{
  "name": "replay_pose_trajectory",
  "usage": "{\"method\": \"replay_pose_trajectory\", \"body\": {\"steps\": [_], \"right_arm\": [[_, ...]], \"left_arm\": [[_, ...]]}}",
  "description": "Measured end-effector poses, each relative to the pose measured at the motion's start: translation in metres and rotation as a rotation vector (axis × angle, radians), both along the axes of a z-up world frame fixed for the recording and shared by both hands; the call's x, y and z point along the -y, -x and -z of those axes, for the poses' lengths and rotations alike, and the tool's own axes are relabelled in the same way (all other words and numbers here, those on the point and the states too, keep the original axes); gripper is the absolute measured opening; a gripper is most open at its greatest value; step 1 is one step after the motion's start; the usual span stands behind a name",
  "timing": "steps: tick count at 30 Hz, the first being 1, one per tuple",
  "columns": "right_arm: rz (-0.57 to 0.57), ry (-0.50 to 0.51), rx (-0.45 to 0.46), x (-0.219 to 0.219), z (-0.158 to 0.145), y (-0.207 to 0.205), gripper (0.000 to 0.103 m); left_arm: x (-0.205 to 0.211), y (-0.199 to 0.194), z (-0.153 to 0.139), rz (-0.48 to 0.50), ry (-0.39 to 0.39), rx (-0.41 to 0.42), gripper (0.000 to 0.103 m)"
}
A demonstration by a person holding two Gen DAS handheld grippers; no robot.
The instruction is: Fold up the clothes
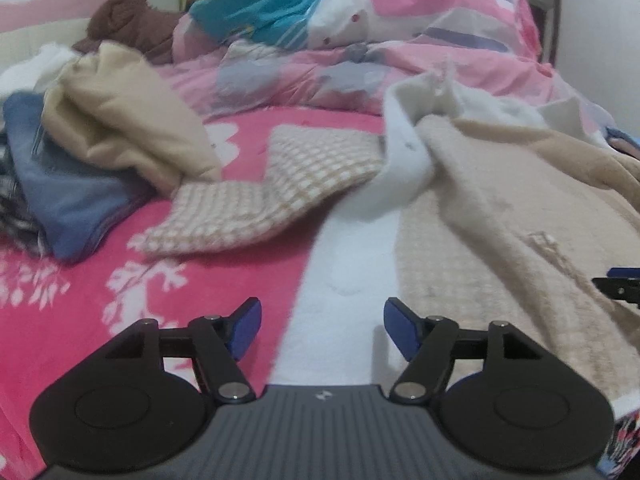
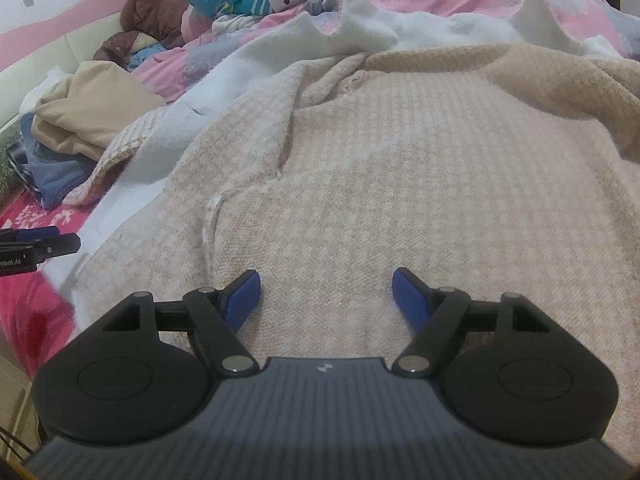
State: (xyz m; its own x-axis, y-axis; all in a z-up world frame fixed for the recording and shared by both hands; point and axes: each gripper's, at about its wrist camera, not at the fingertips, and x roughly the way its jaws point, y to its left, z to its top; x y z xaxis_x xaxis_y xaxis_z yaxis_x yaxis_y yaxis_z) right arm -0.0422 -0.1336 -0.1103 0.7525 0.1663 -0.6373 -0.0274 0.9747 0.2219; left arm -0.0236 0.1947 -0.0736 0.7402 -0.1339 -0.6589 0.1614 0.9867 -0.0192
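Blue-padded left tongs [image 1: 322,330] and right tongs [image 2: 326,300] gape wide, empty.

Right gripper [image 2: 326,298] with blue pads spread wide above a beige checked knit garment [image 2: 400,168], white fleece lining [image 2: 360,28] behind, folded clothes pile [image 2: 80,128] far left

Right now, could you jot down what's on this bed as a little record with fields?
Setting: bed with a pink floral sheet
Garment in work: beige checked garment with white lining, spread out, one sleeve lying to the side
Left gripper: open, over the white lining
Right gripper: open, over the beige cloth
Pile: cream and blue clothes
Behind: pink quilt, brown plush toy
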Motion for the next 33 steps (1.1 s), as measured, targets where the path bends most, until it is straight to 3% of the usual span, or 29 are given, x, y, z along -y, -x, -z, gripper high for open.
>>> {"method": "replay_pose_trajectory", "body": {"steps": [4,7,10,12,21,26,33], "right_arm": [[0.001,0.004,-0.001,-0.001,0.0,0.0,0.073],[0.002,0.005,-0.001,0.0,0.0,0.0,0.073],[0.004,0.003,-0.001,0.0,0.0,0.0,0.074],[0.005,-0.001,0.0,0.0,0.0,0.0,0.074],[0.016,-0.101,0.02,0.013,0.0,0.004,0.077],[0.062,-0.336,0.074,0.046,0.001,0.018,0.078],[0.147,-0.686,0.191,0.101,0.017,0.051,0.077]], "left_arm": [[-0.012,-0.007,0.011,-0.022,0.071,-0.046,0.068],[-0.01,-0.004,0.012,-0.018,0.099,-0.026,0.04],[-0.003,-0.001,0.009,-0.021,0.047,0.009,0.01],[0.0,0.001,0.003,-0.022,0.044,0.033,0.009],[0.032,0.026,-0.056,0.092,0.12,0.288,0.007],[0.091,0.035,-0.079,0.311,0.174,0.378,0.007],[0.175,0.03,-0.054,0.54,0.193,0.297,0.007]]}}
